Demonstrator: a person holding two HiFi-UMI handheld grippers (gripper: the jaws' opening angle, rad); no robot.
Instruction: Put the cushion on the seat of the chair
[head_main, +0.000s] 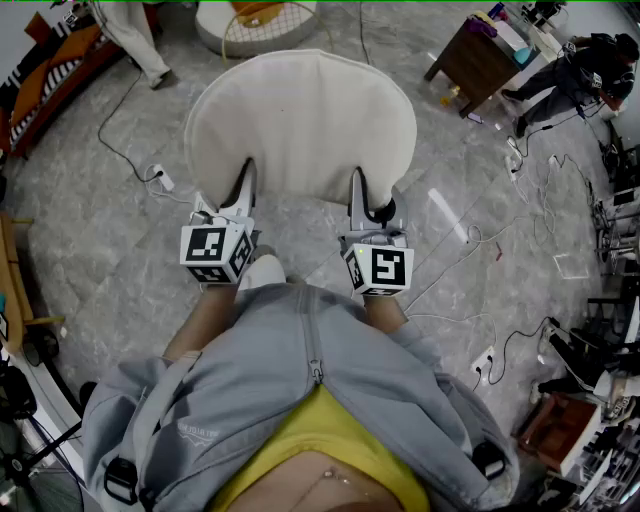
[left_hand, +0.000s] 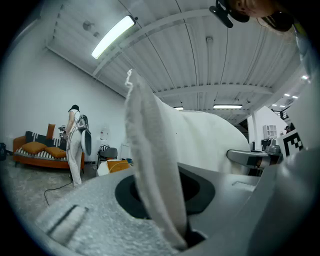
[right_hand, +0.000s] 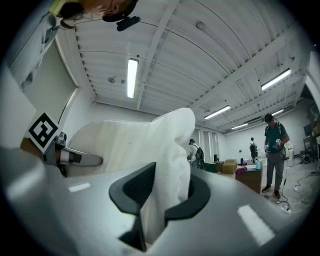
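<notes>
A cream, rounded cushion (head_main: 305, 125) is held out flat in front of me above the grey floor. My left gripper (head_main: 243, 190) is shut on the cushion's near left edge, and my right gripper (head_main: 359, 192) is shut on its near right edge. In the left gripper view the cushion's edge (left_hand: 152, 165) runs pinched between the jaws of the left gripper (left_hand: 167, 210). In the right gripper view the fabric (right_hand: 172, 150) bunches up between the dark pads of the right gripper (right_hand: 160, 200). A white round seat with a wire frame (head_main: 256, 24) stands beyond the cushion, partly cut off at the top.
Cables and a power strip (head_main: 160, 181) lie on the floor at the left and right. A wooden table (head_main: 478, 58) and a seated person (head_main: 575, 70) are at the far right. An orange sofa (head_main: 48, 72) and a standing person's legs (head_main: 135, 40) are at the far left.
</notes>
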